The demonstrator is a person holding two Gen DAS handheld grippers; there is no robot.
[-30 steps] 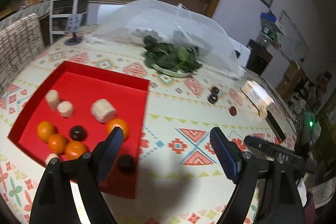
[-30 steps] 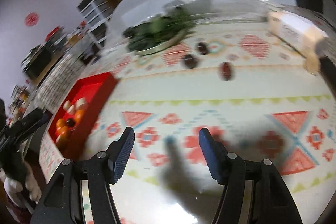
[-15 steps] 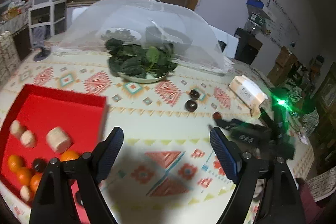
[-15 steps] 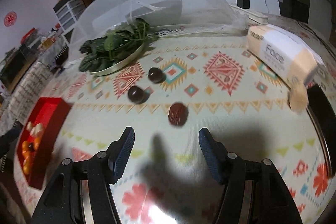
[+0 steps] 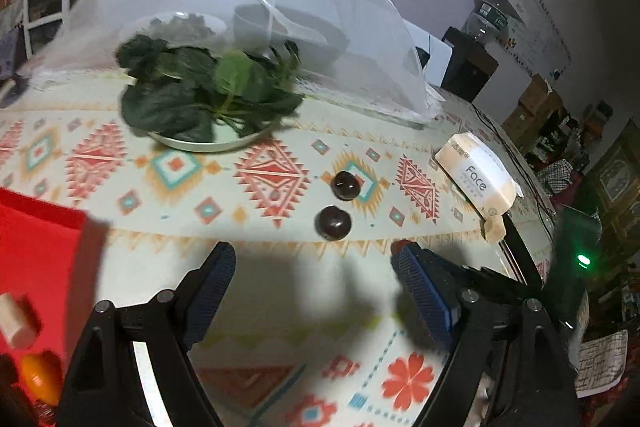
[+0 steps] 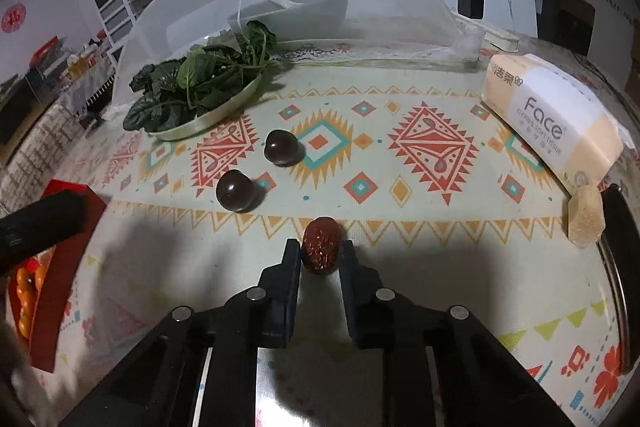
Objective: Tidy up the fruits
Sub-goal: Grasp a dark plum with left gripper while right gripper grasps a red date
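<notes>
A wrinkled red-brown date [image 6: 322, 253] lies on the patterned tablecloth, and my right gripper [image 6: 319, 246] is shut on it, a pad pressing each side. Two dark round fruits [image 6: 281, 147] [image 6: 235, 191] sit just beyond it to the left. In the left wrist view the same two dark fruits [image 5: 345, 184] [image 5: 333, 222] lie ahead of my left gripper [image 5: 314, 265], which is open and holds nothing. The red tray [image 5: 36, 239] at the left edge holds an orange [image 5: 38, 373] and a pale cylindrical piece [image 5: 14, 319]. The right view shows oranges [image 6: 26, 287] in the tray.
A plate of dark leafy greens [image 5: 208, 99] stands in front of a white mesh food cover [image 5: 280, 7] at the back. A tissue pack [image 6: 552, 119] and a beige block [image 6: 584, 219] lie at the right, near the table edge.
My left gripper swung right, from over the red tray to in front of the two dark fruits. My right gripper came up to the date and shut on it.
</notes>
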